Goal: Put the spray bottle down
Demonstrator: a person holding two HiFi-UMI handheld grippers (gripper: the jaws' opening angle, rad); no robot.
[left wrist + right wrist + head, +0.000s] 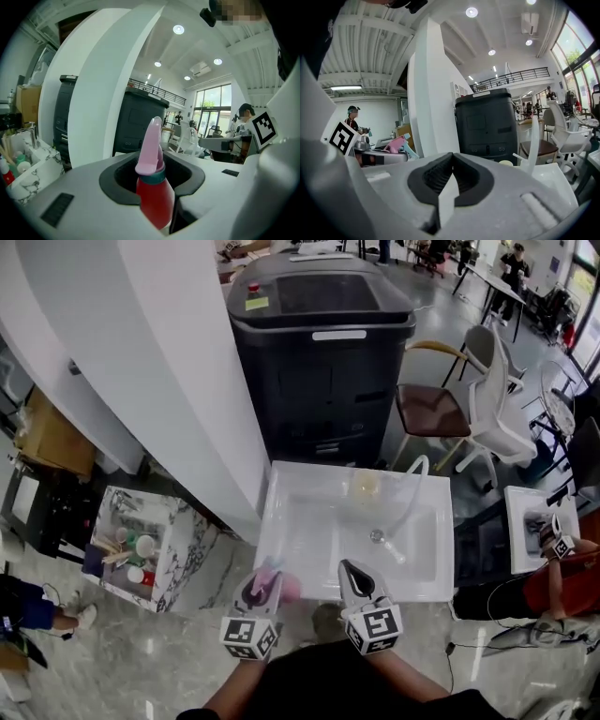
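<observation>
The spray bottle has a red body and a pink trigger head. My left gripper is shut on it at the near left edge of the white sink. In the left gripper view the bottle stands upright between the jaws, its pink head rising above them. My right gripper hangs just to the right over the sink's front rim. Its jaws are shut with nothing in them. The right gripper view shows the left gripper with the pink trigger at the left.
A tall black machine stands behind the sink, with a white column to its left. A clear hose lies in the basin near the drain. A marbled box of bottles sits lower left. Chairs stand at right.
</observation>
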